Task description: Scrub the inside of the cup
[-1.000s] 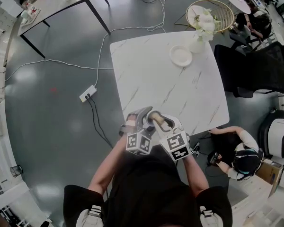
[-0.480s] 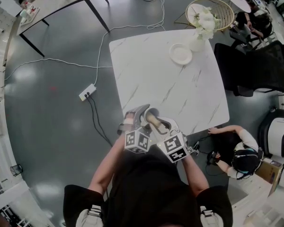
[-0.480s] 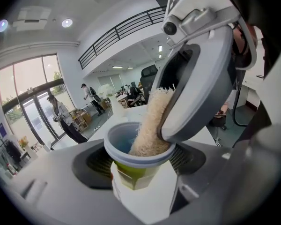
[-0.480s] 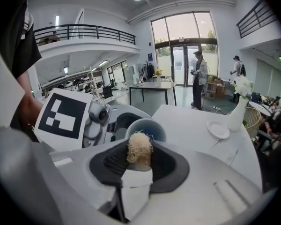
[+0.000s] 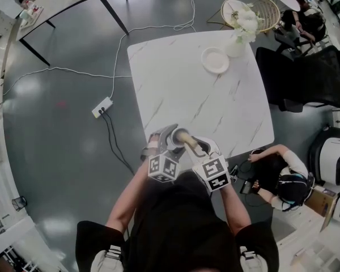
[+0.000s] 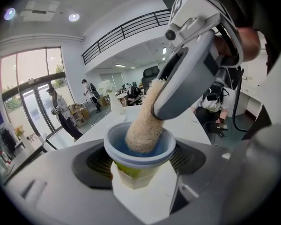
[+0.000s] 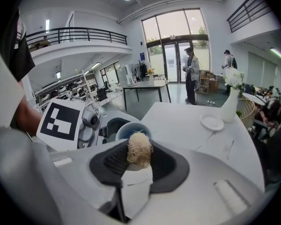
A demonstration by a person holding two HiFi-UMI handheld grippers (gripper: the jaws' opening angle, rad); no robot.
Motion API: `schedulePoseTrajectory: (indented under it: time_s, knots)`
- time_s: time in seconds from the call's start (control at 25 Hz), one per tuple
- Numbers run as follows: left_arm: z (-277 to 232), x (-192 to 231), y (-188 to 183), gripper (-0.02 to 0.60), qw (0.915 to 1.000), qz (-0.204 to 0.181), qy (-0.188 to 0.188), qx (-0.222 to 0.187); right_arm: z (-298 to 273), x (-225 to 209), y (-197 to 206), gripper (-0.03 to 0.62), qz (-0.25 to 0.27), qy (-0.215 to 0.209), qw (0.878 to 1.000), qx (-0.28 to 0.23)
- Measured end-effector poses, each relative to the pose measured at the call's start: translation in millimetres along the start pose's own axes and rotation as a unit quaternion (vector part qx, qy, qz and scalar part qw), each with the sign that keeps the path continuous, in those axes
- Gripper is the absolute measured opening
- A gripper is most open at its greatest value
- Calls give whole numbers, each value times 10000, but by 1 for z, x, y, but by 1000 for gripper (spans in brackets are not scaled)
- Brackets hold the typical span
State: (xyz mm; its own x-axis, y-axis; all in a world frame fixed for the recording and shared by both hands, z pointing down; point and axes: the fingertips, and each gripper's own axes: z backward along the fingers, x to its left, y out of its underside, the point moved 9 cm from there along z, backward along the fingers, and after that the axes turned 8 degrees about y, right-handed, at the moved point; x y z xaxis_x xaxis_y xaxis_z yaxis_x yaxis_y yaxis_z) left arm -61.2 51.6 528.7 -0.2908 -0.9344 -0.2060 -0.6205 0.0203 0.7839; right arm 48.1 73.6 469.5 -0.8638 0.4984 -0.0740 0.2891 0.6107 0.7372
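Head view: a person stands at the 6 o'clock edge of the white marble table (image 5: pixel 204 101). The left gripper (image 5: pixel 169 139) and the right gripper (image 5: pixel 194 147) meet just over that edge. The cup (image 5: pixel 176 134) sits at the left gripper's tip, and a tan scrubber (image 5: pixel 186 141) slants into it from 4 o'clock. A white plate (image 5: pixel 215 60) and a vase of white flowers (image 5: pixel 239 32) stand well apart from them, toward the table's 1 o'clock corner.

Left gripper view: the jaws stand wide and clamp the cup by its sides, mouth up and blue inside. The scrubber's head dips into the mouth, and the right gripper reaches in from 1 o'clock.

Right gripper view: the jaws are drawn narrow on the scrubber's pale stem. Its fibrous head points at the cup's rim at 12 o'clock, and the left gripper's marker cube (image 7: pixel 61 121) lies at 10 o'clock.
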Motion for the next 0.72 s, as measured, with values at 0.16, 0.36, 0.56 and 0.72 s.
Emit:
schedulePoseTrajectory:
  time_s: [0.16, 0.36, 0.56, 0.72]
  knots:
    - [-3, 5, 2, 360, 9995, 266, -35, -139, 10, -11, -4, 109, -236, 20, 9994, -266]
    - [-5, 13, 2, 360, 9959, 743, -194, -474, 28, -27, -10, 109, -495, 370, 9944, -857]
    - [-17, 23, 5, 361, 9903, 1069, -397, -791, 35, -54, -3, 109, -859, 715, 9866, -1193]
    - [-32, 25, 9, 362, 9883, 1155, -418, -907, 34, -69, 8, 109, -1097, 847, 9829, -1215]
